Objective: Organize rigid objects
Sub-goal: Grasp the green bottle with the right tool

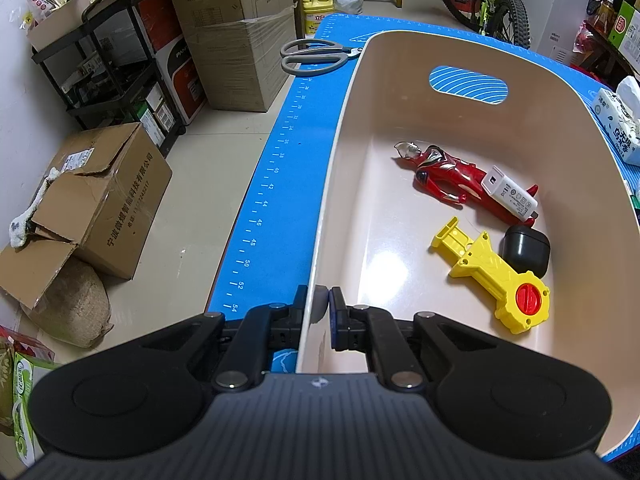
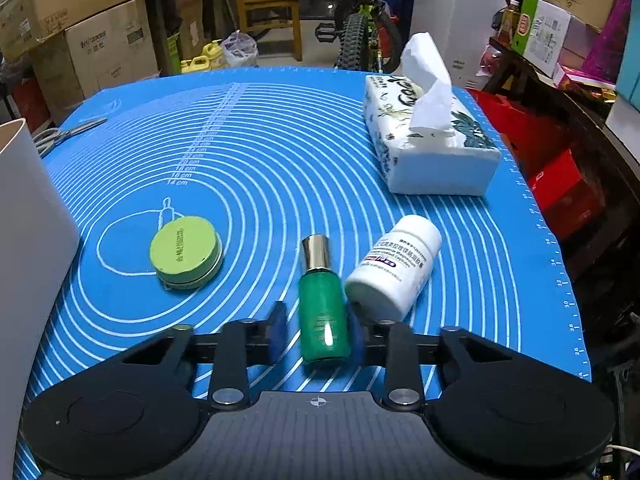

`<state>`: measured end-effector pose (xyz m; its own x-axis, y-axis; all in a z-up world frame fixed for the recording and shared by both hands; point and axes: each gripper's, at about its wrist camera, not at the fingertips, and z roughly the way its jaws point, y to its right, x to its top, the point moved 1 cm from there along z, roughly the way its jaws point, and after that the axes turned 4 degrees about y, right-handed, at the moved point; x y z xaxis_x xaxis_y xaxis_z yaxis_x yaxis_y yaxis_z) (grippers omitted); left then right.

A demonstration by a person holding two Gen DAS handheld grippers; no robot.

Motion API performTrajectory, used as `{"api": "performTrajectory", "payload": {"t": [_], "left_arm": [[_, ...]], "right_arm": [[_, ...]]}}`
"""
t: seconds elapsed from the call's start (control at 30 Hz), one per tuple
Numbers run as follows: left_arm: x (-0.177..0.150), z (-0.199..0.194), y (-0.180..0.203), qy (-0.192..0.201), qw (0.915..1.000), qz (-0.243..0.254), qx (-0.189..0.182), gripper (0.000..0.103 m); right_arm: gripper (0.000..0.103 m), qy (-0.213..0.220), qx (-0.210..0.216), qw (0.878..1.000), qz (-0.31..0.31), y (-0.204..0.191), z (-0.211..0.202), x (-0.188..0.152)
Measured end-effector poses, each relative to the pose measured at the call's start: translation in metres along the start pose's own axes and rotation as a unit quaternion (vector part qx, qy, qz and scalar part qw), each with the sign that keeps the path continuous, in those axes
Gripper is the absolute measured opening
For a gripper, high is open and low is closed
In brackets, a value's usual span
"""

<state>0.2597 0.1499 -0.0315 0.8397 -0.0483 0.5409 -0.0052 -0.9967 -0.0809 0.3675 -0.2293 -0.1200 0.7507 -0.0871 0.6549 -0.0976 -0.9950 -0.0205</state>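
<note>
With the left gripper [image 1: 323, 312] clamped on the near wall of the bin [image 1: 344, 128], the right gripper [image 2: 318, 330] has its jaws part-open around the green bottle [image 2: 323, 312] lying between them, so close squarely on its body without nudging the white pill bottle [image 2: 394, 268] touching their right side.

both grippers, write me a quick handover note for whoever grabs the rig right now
Left gripper: jaws shut on the near rim of the beige plastic bin, steadying it.
Right gripper: jaws open around the green glass bottle with gold cap, which lies on the blue silicone mat; not yet clamped.
Done: red toy figure, white charger, yellow plastic toy and black case are in the bin.
Left: green bottle, white pill bottle, round green tin, grey-handled scissors.
</note>
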Motion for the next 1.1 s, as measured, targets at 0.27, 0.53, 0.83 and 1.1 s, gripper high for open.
{"api": "performTrajectory", "payload": {"t": [0.27, 0.53, 0.83, 1.1], "left_arm": [[0.0, 0.0, 0.0, 0.0, 1.0, 0.0, 0.0, 0.012], [0.0, 0.0, 0.001, -0.001, 1.0, -0.001, 0.0, 0.012], [0.0, 0.0, 0.001, -0.001, 1.0, -0.001, 0.0, 0.012], [0.0, 0.0, 0.0, -0.001, 1.0, -0.001, 0.0, 0.012]], "right_arm": [[0.034, 0.003, 0.001, 1.0, 0.0, -0.006, -0.005, 0.001], [0.034, 0.028, 0.018, 0.999, -0.008, -0.02, -0.023, 0.01], [0.034, 0.063, 0.034, 0.997, 0.004, -0.03, -0.048, 0.023], [0.034, 0.098, 0.069, 0.993, 0.002, -0.052, -0.078, 0.037]]}}
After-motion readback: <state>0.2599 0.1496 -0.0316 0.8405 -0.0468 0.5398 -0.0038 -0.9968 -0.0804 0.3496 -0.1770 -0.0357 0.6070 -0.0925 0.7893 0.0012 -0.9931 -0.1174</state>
